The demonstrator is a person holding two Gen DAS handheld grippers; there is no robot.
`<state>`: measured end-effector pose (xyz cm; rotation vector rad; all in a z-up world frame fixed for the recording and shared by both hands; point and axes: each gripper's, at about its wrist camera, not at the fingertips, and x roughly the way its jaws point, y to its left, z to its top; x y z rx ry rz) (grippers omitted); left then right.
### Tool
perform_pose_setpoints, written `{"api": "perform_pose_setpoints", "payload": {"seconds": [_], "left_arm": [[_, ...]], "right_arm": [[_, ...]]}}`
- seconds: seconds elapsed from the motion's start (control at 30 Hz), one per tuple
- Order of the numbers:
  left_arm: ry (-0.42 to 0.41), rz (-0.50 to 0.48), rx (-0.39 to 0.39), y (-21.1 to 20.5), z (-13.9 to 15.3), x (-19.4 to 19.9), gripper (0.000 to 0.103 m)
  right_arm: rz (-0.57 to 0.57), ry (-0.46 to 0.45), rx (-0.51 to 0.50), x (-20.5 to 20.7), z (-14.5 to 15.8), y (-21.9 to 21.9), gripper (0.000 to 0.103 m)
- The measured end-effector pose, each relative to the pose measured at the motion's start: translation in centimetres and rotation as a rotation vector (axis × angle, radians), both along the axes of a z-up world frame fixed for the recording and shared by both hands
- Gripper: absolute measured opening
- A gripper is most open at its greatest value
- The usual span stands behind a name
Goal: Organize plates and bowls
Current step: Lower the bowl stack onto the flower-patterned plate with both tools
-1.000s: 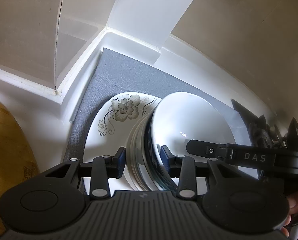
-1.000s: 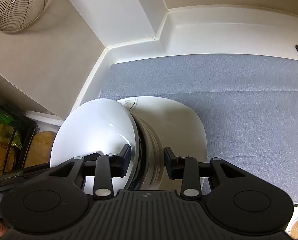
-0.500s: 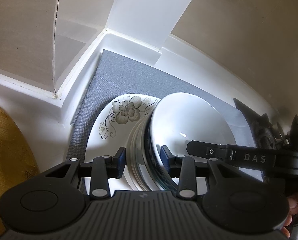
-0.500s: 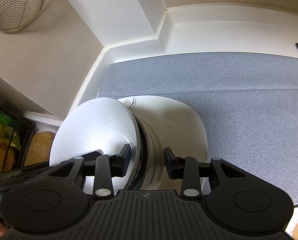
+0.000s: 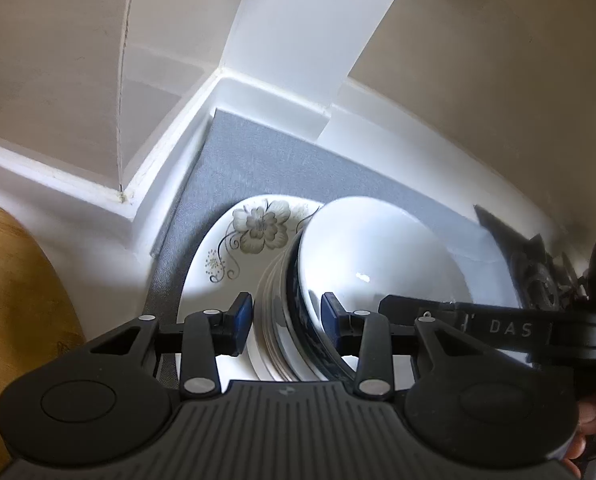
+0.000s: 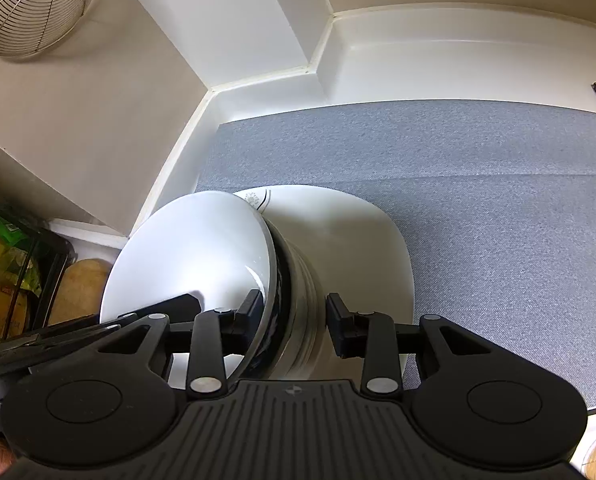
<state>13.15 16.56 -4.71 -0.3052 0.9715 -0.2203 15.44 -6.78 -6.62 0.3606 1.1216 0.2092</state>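
A stack of bowls (image 5: 298, 312) (image 6: 293, 300), white on top with a dark-patterned one below, sits on a white flower-patterned plate (image 5: 253, 232) (image 6: 358, 240) on a grey mat (image 5: 257, 160) (image 6: 478, 200). My left gripper (image 5: 286, 318) straddles the stack's rims from one side; its blue pads (image 5: 242, 316) stand just beside the rims. My right gripper (image 6: 293, 316) straddles the stack from the opposite side, its left finger inside the top bowl. Both sets of jaws are close around the stack; contact is not clear.
The mat lies in a white cabinet corner (image 6: 265, 80). A wooden board (image 5: 13, 320) is at the left. A wire basket (image 6: 25, 4) hangs at upper left, packaged goods (image 6: 1, 264) lower left. Dark items (image 5: 538, 272) stand at the right.
Both views have shifted slightly; the bowl stack and plate stay in the same place between the fingers. Jaw openings look unchanged.
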Motion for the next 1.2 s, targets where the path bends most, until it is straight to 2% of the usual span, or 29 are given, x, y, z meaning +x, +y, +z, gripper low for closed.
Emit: {"api": "perform_pose_setpoints", "payload": {"seconds": [0.17, 0.33, 0.4, 0.53, 0.63, 0.73, 0.83, 1.0, 1.2], "left_arm": [[-0.052, 0.034, -0.040, 1.0, 1.4, -1.6, 0.043], [-0.136, 0.133, -0.144, 3.7, 3.0, -3.7, 0.043], [-0.159, 0.188, -0.163, 4.8, 3.0, -4.4, 0.043], [-0.130, 0.284, -0.184, 6.6, 1.7, -4.1, 0.043], [-0.084, 0.318, -0.173, 7.1, 0.3, -3.8, 0.043], [-0.050, 0.302, -0.154, 6.6, -0.9, -3.6, 0.043], [-0.039, 0.278, -0.131, 5.8, -1.6, -3.4, 0.043], [-0.009, 0.256, -0.122, 4.9, -3.0, -3.0, 0.043], [0.014, 0.224, -0.108, 4.4, -4.0, -2.9, 0.043]], "right_arm": [[0.006, -0.016, 0.007, -0.5, 0.3, -0.4, 0.037], [0.003, -0.071, 0.006, -1.4, 1.9, -1.1, 0.037], [-0.007, -0.103, 0.015, -1.9, 2.7, -1.8, 0.037], [-0.063, -0.209, 0.049, -3.0, 4.3, -3.8, 0.037], [-0.154, -0.256, 0.053, -3.8, 4.1, -5.3, 0.039], [-0.230, -0.225, 0.065, -4.0, 2.3, -6.5, 0.039], [-0.254, -0.141, 0.059, -4.0, -0.1, -6.6, 0.039], [-0.230, -0.079, 0.046, -3.7, -2.5, -5.6, 0.039], [-0.220, -0.027, 0.065, -3.8, -3.7, -5.4, 0.039]]}}
